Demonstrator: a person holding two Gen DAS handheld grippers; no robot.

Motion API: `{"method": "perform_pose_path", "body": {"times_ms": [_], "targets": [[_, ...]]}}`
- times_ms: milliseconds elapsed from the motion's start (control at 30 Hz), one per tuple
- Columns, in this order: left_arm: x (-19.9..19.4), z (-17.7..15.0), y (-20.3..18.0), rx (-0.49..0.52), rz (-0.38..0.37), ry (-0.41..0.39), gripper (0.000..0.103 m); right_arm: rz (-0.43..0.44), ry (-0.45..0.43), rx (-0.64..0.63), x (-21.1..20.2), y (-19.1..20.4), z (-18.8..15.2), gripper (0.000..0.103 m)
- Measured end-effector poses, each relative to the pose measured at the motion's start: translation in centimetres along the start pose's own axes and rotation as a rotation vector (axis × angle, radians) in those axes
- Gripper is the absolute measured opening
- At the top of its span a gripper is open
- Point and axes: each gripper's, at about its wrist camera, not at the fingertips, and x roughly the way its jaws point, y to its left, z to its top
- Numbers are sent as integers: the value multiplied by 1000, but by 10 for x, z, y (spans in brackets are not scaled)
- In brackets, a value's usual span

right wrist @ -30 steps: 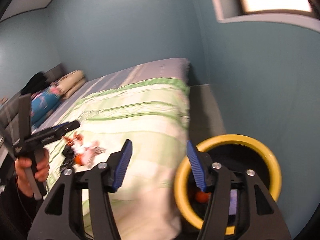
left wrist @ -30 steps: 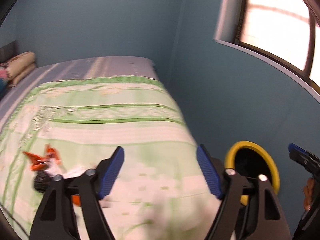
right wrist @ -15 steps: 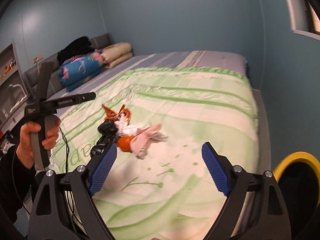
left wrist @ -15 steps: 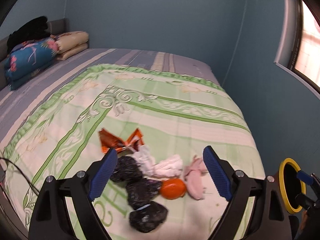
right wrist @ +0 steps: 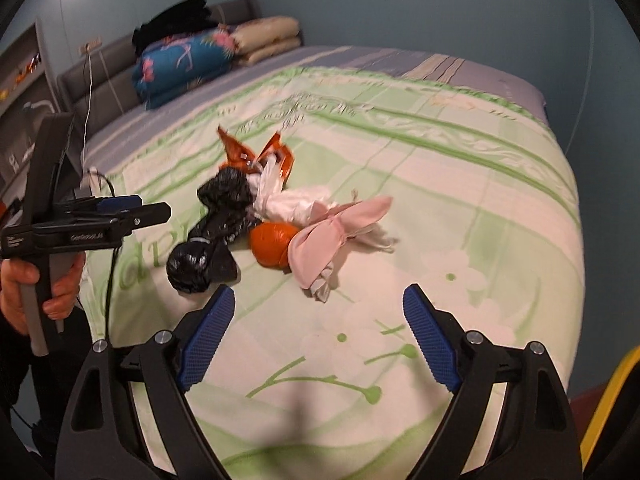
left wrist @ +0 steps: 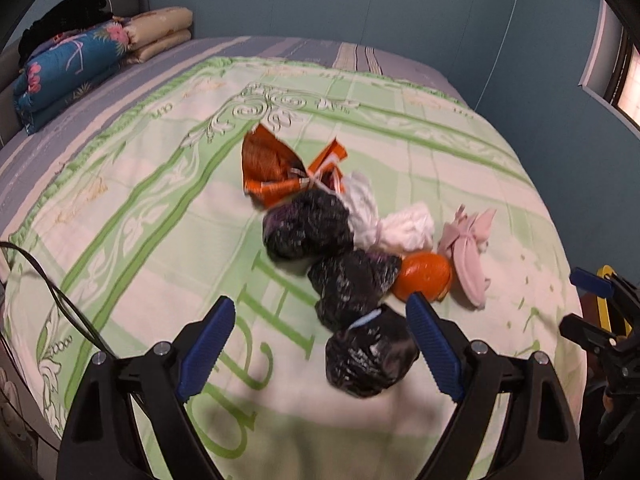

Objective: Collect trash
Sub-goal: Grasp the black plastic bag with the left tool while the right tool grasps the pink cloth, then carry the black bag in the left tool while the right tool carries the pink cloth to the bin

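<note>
A wide bed under a green-and-cream floral blanket (left wrist: 168,216) fills both views, folded bedding (right wrist: 188,60) stacked at its head and a sliver of yellow bin (right wrist: 612,396) at the right wrist view's lower right. Mid-blanket lies the trash: three black bags (left wrist: 308,226), white plastic (left wrist: 404,228), a pink bag (right wrist: 336,236), an orange ball (left wrist: 424,276) and a torn orange wrapper (left wrist: 272,168), all bunched together. Left gripper (left wrist: 320,348) and right gripper (right wrist: 318,340) have just spread their jaws and grasp nothing, the nearest black bag (left wrist: 370,354) lying loose between the left's fingers.
</note>
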Motion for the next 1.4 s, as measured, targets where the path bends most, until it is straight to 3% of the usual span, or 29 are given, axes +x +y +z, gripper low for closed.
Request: {"method": "perform_pose_path", "body": {"times_ms": [200, 433, 567, 833, 867, 1033, 1400], "targets": [[25, -9, -7, -16, -41, 88, 83, -19, 69, -62, 36, 8, 3, 73], [43, -4, -18, -31, -33, 136, 81, 123, 129, 174, 64, -24, 26, 69], [54, -5, -16, -40, -24, 166, 74, 156, 177, 250, 84, -35, 37, 62], [68, -10, -10, -46, 3, 195, 45, 158, 267, 262, 124, -36, 46, 43], [69, -10, -8, -48, 3, 192, 43, 158, 268, 263, 125, -36, 46, 42], [70, -4, 4, -79, 14, 172, 29, 148, 252, 251, 132, -33, 55, 19], [79, 29, 52, -198, 71, 137, 27, 129, 201, 217, 150, -24, 81, 13]]}}
